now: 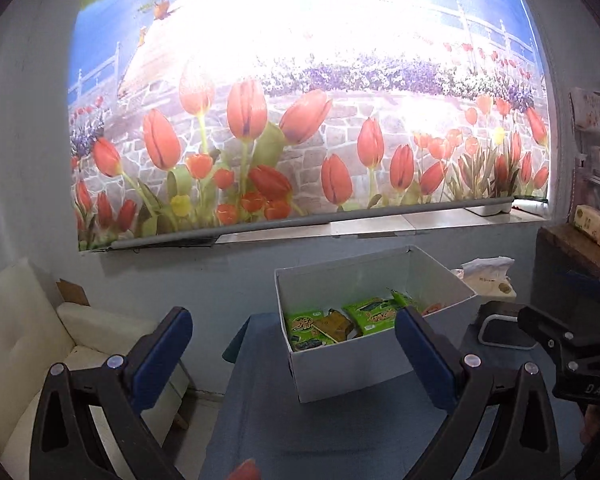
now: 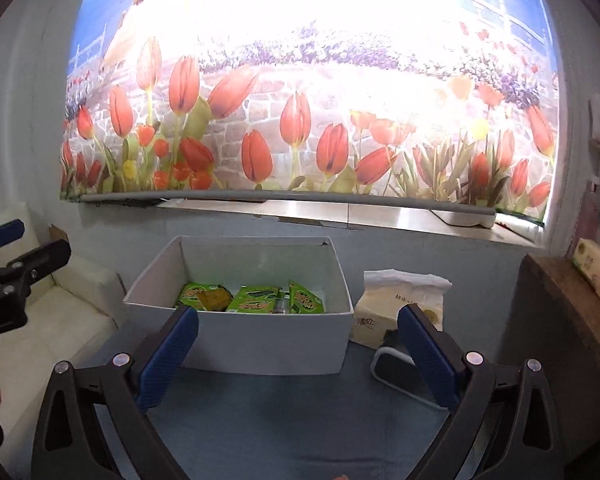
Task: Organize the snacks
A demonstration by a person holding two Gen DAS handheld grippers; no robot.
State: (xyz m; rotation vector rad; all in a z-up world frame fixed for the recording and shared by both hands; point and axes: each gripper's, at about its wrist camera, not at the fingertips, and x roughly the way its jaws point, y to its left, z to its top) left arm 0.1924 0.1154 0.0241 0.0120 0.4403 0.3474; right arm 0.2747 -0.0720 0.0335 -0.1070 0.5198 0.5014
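A white open box (image 1: 352, 372) (image 2: 268, 344) stands on the blue table (image 1: 280, 432) (image 2: 260, 420). Inside lie several green snack packets (image 1: 374, 315) (image 2: 256, 304) and a brown one (image 1: 334, 326) (image 2: 216, 299). My left gripper (image 1: 294, 354) is open and empty, held in front of the box's left side. My right gripper (image 2: 298, 354) is open and empty, held in front of the box, its jaws wide apart. The right gripper also shows in the left wrist view (image 1: 572, 356), and the left one at the left edge of the right wrist view (image 2: 12, 276).
A tissue pack (image 2: 400, 308) (image 1: 486, 276) stands right of the box, with a small dark device with a white rim (image 2: 400, 380) (image 1: 504, 330) before it. A white sofa (image 1: 28, 344) is to the left, a dark wooden cabinet (image 2: 572, 344) to the right. A tulip-print blind hangs behind.
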